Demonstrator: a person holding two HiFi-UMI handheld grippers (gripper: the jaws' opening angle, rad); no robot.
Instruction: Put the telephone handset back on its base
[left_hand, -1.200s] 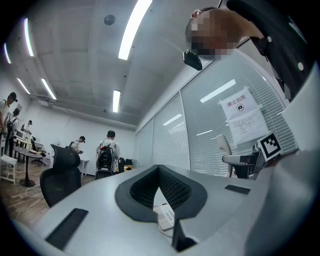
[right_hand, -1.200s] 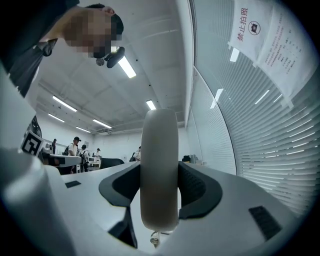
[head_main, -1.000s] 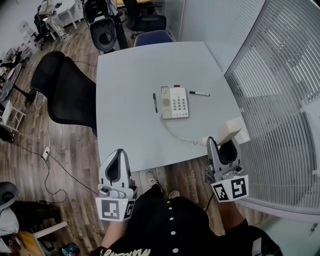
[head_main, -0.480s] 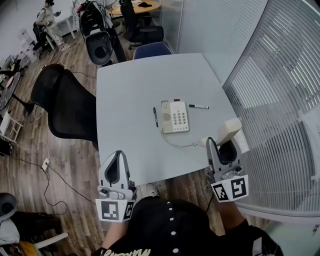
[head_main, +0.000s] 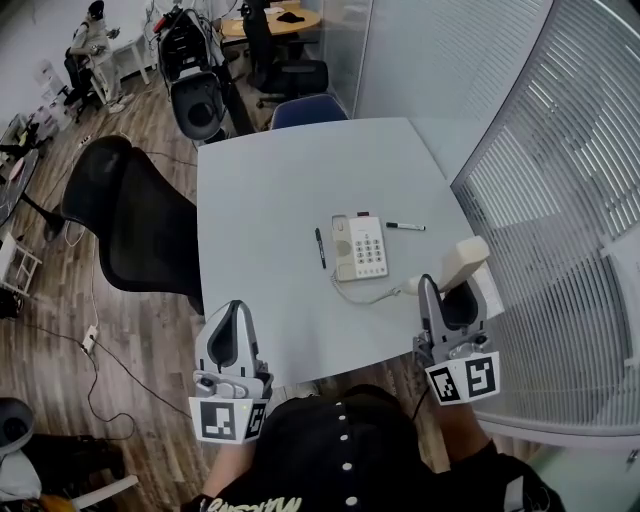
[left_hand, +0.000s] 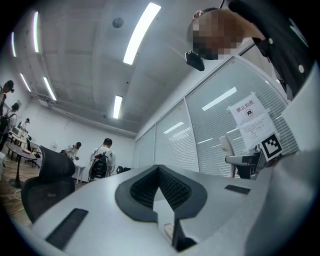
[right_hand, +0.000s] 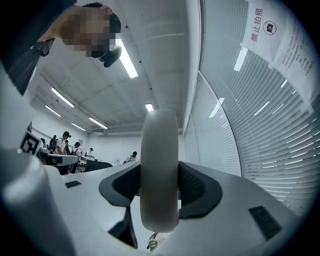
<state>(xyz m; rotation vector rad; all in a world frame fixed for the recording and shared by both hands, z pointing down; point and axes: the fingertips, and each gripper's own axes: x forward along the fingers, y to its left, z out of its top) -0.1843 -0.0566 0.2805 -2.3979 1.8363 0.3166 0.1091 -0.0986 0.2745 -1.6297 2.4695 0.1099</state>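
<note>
Head view: handset (head_main: 463, 262) pinched in right claw (head_main: 456, 292) over tabletop's (head_main: 270, 200) near right corner, same as second ago; base (head_main: 362, 247) mid-tabletop, well apart, now lower in frame. Left gripper view: left claw (left_hand: 159, 172) pressed together, empty. Right gripper view: pads clamp handset.

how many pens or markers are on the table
2. A black pen lies just left of the phone base, parallel to it. A marker lies right of the base, near its far end. Nothing on the table seems to hide another.
</note>
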